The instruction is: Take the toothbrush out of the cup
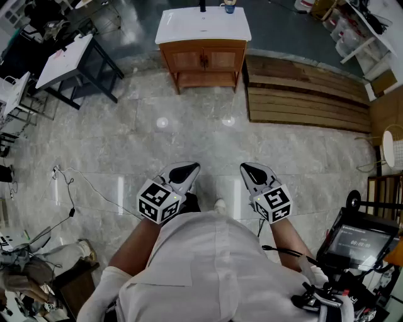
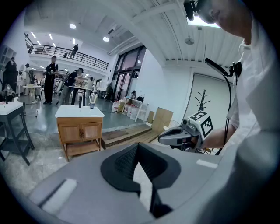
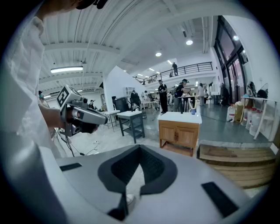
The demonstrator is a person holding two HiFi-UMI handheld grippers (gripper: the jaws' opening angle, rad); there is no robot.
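A small blue cup (image 1: 229,7) with a toothbrush standing in it sits on the white top of a wooden cabinet (image 1: 203,25), far ahead across the floor. The left gripper view shows the cup (image 2: 91,105) tiny on the cabinet top, and so does the right gripper view (image 3: 193,111). My left gripper (image 1: 189,168) and right gripper (image 1: 246,167) are held side by side in front of my chest, pointing slightly down. Both are shut with nothing between the jaws. Each gripper view catches the other gripper: the right one (image 2: 175,136) and the left one (image 3: 87,116).
A low wooden platform (image 1: 305,94) lies right of the cabinet. A dark-framed white table (image 1: 65,60) stands at the far left. Cables (image 1: 70,192) trail over the marble floor at left. A screen on a stand (image 1: 359,239) is close at my right. People stand far behind.
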